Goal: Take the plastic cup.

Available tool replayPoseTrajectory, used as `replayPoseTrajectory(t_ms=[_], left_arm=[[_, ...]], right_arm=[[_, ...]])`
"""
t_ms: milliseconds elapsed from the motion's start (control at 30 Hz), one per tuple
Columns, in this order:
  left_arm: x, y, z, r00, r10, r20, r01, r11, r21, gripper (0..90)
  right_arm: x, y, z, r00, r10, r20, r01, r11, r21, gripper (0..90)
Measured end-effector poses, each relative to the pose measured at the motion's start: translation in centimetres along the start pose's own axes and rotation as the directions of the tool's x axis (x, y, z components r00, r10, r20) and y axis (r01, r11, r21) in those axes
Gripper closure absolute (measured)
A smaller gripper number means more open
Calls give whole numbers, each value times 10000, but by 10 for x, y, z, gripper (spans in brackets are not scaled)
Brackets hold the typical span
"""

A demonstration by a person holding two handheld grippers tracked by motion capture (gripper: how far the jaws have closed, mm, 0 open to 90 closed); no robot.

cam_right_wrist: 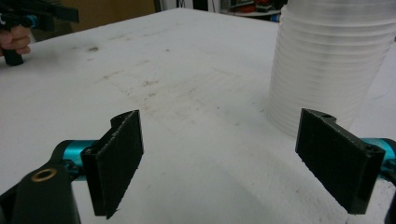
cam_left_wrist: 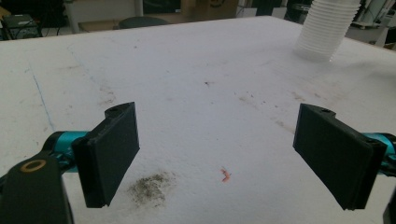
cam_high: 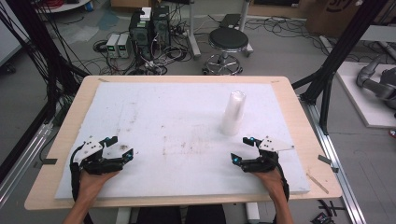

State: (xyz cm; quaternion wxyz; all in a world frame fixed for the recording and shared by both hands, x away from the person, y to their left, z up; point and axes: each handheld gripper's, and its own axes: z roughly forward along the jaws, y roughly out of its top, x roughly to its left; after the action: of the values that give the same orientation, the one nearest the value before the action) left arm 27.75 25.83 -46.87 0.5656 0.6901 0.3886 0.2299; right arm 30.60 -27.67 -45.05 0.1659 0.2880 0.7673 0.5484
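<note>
Your two hands rest at the near edge of the pale wooden tabletop [cam_high: 299, 116], each holding a black two-jaw claw over the stained white foam sheet [cam_high: 177, 121] that covers most of it. Your left claw [cam_high: 117, 148] sits low at the near left of the sheet, its jaws standing wide apart with nothing between them; in the left gripper view the same left claw [cam_left_wrist: 215, 154] frames bare foam, a dark grey smudge [cam_left_wrist: 150, 187] beside the left jaw and a small red fleck [cam_left_wrist: 225, 175] between the two. Your right claw [cam_high: 243, 149] sits at the near right, jaws likewise spread and empty, and in the right gripper view that right claw [cam_right_wrist: 219, 163] looks across the sheet with its right jaw just in front of the tall stack of ribbed translucent plastic cups [cam_right_wrist: 327, 60], apart from it. The stack of cups [cam_high: 233, 113] stands upright, mouth down, on the right half of the sheet, a little beyond your right claw and well apart from the left one; it appears again at the far right corner of the left gripper view [cam_left_wrist: 327, 28]. Your other hand [cam_right_wrist: 16, 39] and its tool show far off at the upper left of the right gripper view. Beyond the tabletop, on the grey floor, stand a round black stool [cam_high: 228, 44], two dark computer towers [cam_high: 150, 30] amid tangled cables, and black metal frame legs [cam_high: 336, 60] at the right.
</note>
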Motion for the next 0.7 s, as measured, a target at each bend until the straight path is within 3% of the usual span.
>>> replayPoseTrajectory(t_ms=[367,467,700], left_arm=[[1,1,2,9999,-153,46,152,9997,174,142],[2,1,3,9998,-200,47,198,9995,249,142],[2,1,3,9998,-204,76,202,9995,247,142]], right_arm=[[-4,20,-15,10000,61,-58,-62,9998,-195,146],[-6,30,-22,9997,236,-13,-236,9997,-44,142],[-12,56,-32,10000,-14,-23,15,9990,447,134]])
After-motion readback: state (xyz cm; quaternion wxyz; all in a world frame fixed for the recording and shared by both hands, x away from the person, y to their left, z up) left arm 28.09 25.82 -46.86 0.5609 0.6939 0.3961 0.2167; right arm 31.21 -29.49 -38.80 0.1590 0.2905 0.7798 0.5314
